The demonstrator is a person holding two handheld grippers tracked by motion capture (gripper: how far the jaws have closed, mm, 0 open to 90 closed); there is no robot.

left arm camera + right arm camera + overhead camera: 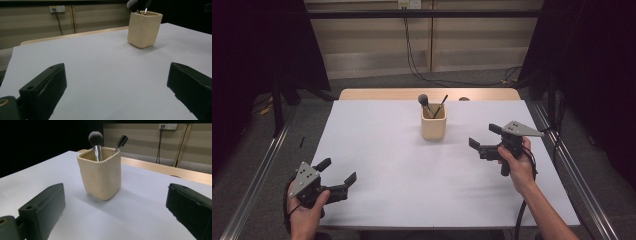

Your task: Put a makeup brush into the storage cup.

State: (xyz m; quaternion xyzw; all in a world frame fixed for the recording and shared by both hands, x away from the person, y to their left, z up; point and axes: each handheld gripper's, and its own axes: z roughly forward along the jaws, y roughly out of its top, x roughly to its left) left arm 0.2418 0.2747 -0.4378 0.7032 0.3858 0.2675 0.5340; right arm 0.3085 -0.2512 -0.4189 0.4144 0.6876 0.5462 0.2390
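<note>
Jaws of both hand-held grippers stood wide apart, with nothing between them. The left gripper (334, 175), black with a grey three-cornered plate on top, was held in the person's left hand (304, 207) over the near left corner of the white-topped table (377, 150). The right gripper (484, 142), of the same make, was held in the right hand (518, 167) over the right side of the table and pointed towards the middle. A cream, square-sided ceramic cup (433, 122) stood upright on the far middle of the table, near the right gripper and well apart from the left one. Two brushes stood in the cup, leaning apart from each other: a round, dark-bristled makeup brush with a silver ferrule (96, 142) and a thin, dark-handled brush with a small comb-like head (121, 142). In the right gripper view the cup sat between the two black jaws but farther off, touching neither. In the left gripper view it stood far up and to the right, at the far part of the table. A light wooden strip (427, 94) ran along the table's far edge.
</note>
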